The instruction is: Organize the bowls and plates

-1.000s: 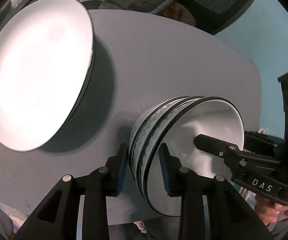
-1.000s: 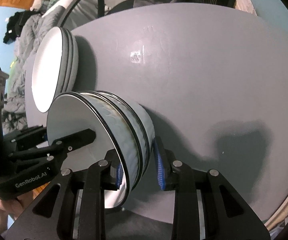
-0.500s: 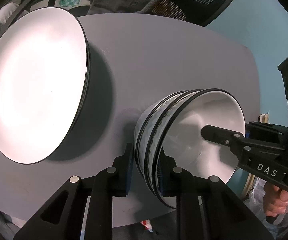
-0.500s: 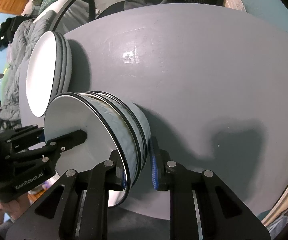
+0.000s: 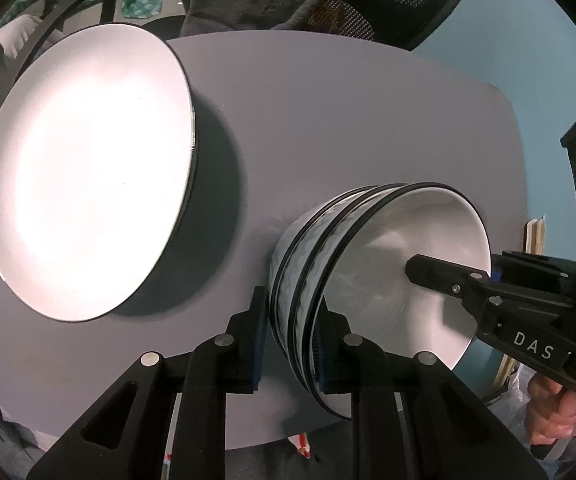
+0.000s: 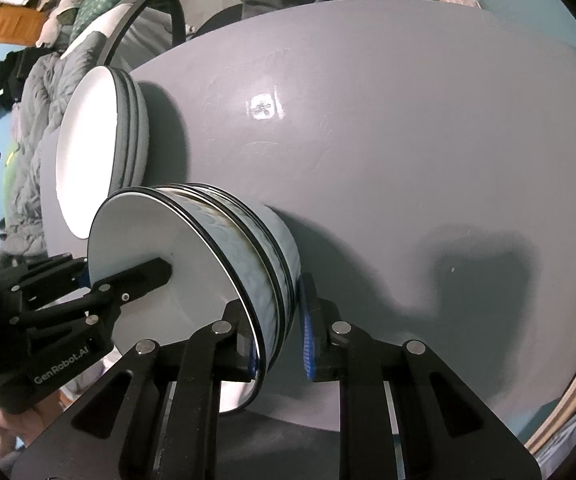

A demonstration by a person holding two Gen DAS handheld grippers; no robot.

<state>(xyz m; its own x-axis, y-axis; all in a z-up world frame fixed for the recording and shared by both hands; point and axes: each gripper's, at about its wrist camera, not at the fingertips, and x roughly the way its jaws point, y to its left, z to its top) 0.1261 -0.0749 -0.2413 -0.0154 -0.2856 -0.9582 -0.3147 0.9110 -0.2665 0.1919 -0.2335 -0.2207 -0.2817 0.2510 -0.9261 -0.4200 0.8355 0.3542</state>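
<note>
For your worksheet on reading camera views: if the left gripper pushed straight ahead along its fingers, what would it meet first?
The left gripper already straddles the bowl stack; going on, the stack's wall would probably fill the jaws, then the table.

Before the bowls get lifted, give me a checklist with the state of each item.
1. Left gripper clamped on the bowl stack rim: ok.
2. Right gripper clamped on the opposite rim: ok.
3. Bowls nested evenly, rims parallel: ok.
4. Plate stack clear of the bowls: ok, a gap shows.
5. Bowl stack resting on the table or already raised: cannot tell.
6. Pads seated firmly enough to prevent slipping: cannot tell.
</note>
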